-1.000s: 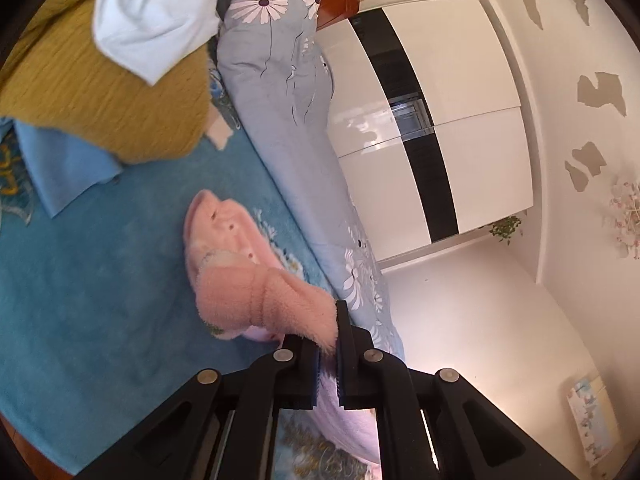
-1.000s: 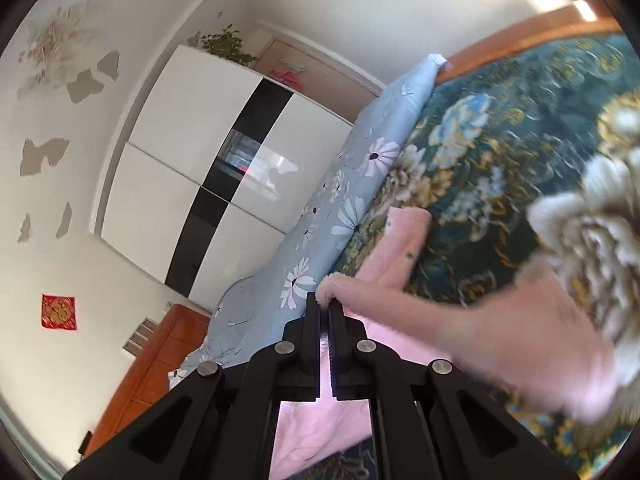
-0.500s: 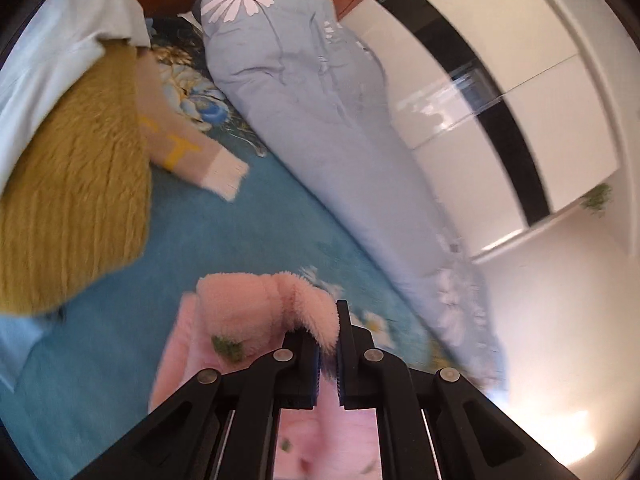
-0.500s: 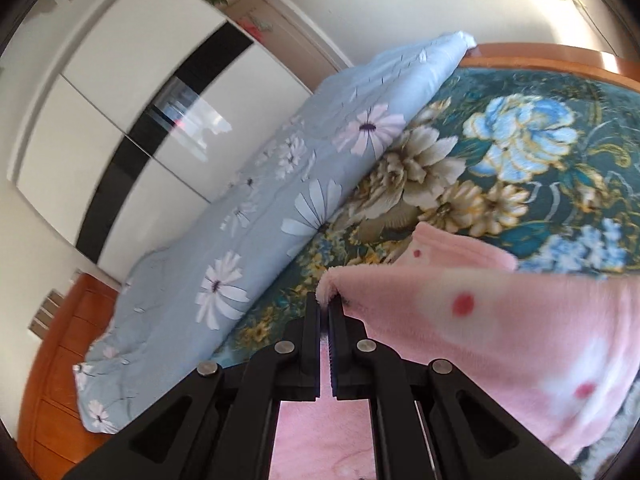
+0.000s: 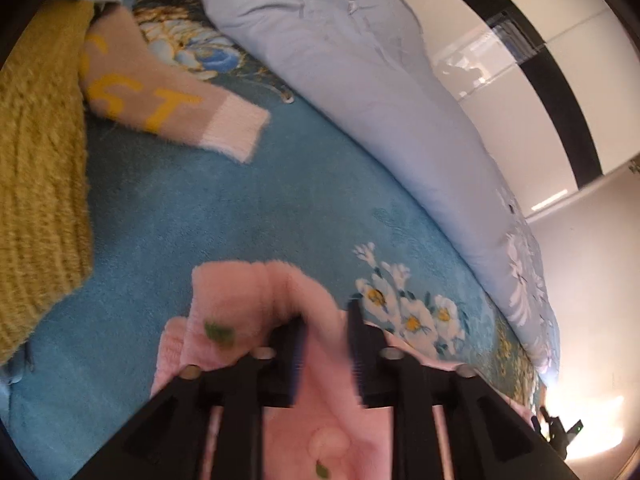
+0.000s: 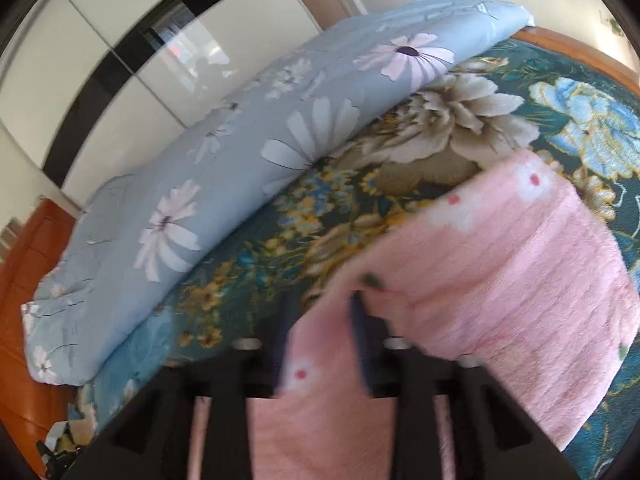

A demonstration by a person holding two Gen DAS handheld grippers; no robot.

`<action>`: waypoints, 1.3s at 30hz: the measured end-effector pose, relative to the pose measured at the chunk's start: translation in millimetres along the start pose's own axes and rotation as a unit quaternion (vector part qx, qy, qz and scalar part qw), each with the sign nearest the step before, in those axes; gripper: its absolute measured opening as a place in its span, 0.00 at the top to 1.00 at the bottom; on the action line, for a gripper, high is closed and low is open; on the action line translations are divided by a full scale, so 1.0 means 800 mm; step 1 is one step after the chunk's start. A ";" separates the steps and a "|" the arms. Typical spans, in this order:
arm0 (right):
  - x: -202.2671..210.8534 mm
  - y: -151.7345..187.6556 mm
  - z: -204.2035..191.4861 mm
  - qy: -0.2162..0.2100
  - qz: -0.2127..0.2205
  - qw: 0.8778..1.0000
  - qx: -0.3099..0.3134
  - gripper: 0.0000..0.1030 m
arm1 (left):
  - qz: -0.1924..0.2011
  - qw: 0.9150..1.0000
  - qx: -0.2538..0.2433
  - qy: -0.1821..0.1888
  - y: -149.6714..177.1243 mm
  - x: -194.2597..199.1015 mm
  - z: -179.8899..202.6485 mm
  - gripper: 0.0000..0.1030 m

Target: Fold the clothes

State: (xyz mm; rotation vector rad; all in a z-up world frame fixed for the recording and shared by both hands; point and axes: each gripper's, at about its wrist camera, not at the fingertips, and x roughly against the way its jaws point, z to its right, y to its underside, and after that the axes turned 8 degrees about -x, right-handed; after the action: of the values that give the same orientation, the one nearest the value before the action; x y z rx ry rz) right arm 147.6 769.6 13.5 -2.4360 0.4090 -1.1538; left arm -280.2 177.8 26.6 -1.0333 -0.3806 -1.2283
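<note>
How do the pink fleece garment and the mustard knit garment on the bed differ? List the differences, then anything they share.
Colour: the pink fleece garment is pale pink with small printed flowers; the mustard knit garment is plain yellow-green.
Texture: the pink one is fluffy fleece; the mustard one is a coarse ribbed knit.
Handling: the pink one lies between the open jaws of the left gripper; the mustard one sits untouched to the side.
Shared: both rest on the blue bedspread.

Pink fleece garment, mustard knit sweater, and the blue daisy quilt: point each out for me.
pink fleece garment [image 6: 520, 272], right wrist view, on the broad striped panel.
mustard knit sweater [image 5: 38, 184], left wrist view, on its ribbed body.
blue daisy quilt [image 6: 224, 184], right wrist view, on its flowered top face.
</note>
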 end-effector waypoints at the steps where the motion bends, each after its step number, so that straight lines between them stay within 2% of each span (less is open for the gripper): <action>1: 0.010 0.003 -0.002 -0.015 0.005 1.000 0.004 0.41 | 0.009 1.000 -0.008 0.009 0.005 0.017 0.003 0.49; 3: 0.041 0.010 -0.009 -0.038 0.017 0.999 0.021 0.41 | 0.030 0.999 -0.017 0.008 0.023 0.052 0.000 0.39; 5: 0.075 0.021 -0.009 -0.061 0.026 0.997 0.033 0.41 | 0.049 0.999 -0.021 -0.001 0.045 0.083 -0.007 0.34; 7: 0.107 0.039 0.009 -0.075 0.030 0.996 0.030 0.41 | 0.051 0.999 -0.005 -0.011 0.072 0.101 -0.027 0.32; 9: 0.127 0.055 0.042 -0.072 0.029 0.997 0.010 0.40 | 0.037 0.999 0.024 -0.006 0.101 0.105 -0.051 0.32; 13: 0.147 0.079 0.139 -0.056 0.023 0.994 -0.093 0.40 | -0.023 0.995 0.085 0.042 0.144 0.073 -0.085 0.32; 16: 0.143 0.088 0.203 -0.079 0.017 0.977 -0.199 0.40 | -0.041 0.988 0.111 0.099 0.156 0.051 -0.083 0.32; 18: 0.133 0.086 0.219 -0.092 0.018 0.968 -0.231 0.40 | -0.042 0.990 0.104 0.091 0.156 0.040 -0.074 0.32; 20: 0.122 0.081 0.225 -0.096 0.023 0.963 -0.250 0.40 | -0.042 0.992 0.094 0.073 0.154 0.030 -0.065 0.32; 23: 0.099 0.065 0.212 -0.095 0.032 0.966 -0.239 0.40 | -0.042 0.990 0.113 0.075 0.153 0.012 -0.065 0.32; 27: 0.069 0.042 0.187 -0.074 0.040 0.974 -0.212 0.40 | -0.006 0.987 0.133 0.085 0.153 0.002 -0.068 0.34; 29: 0.059 0.031 0.177 -0.084 0.046 0.974 -0.204 0.40 | 0.006 0.985 0.144 0.092 0.152 0.001 -0.071 0.34; 31: 0.049 0.025 0.172 -0.086 0.051 0.973 -0.210 0.46 | 0.015 0.984 0.153 0.085 0.151 0.001 -0.074 0.46; 32: 0.045 0.022 0.169 -0.085 0.052 0.972 -0.212 0.64 | 0.018 0.985 0.156 0.076 0.151 0.001 -0.076 0.67; 33: 0.039 0.020 0.167 -0.083 0.049 0.972 -0.215 0.82 | 0.021 0.984 0.161 0.069 0.150 0.001 -0.078 0.77; 36: 0.037 0.015 0.160 -0.075 0.051 0.971 -0.222 0.87 | 0.034 0.982 0.169 0.076 0.143 0.015 -0.080 0.82; 39: 0.060 0.005 0.149 -0.083 0.070 0.970 -0.217 0.89 | 0.066 0.981 0.154 0.097 0.129 0.059 -0.076 0.84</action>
State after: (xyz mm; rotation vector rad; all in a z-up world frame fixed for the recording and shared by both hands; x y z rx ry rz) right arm 270.0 774.1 -25.0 -2.7901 0.8429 -0.8610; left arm -188.1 98.8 -15.6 -0.6565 -0.3327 -1.0987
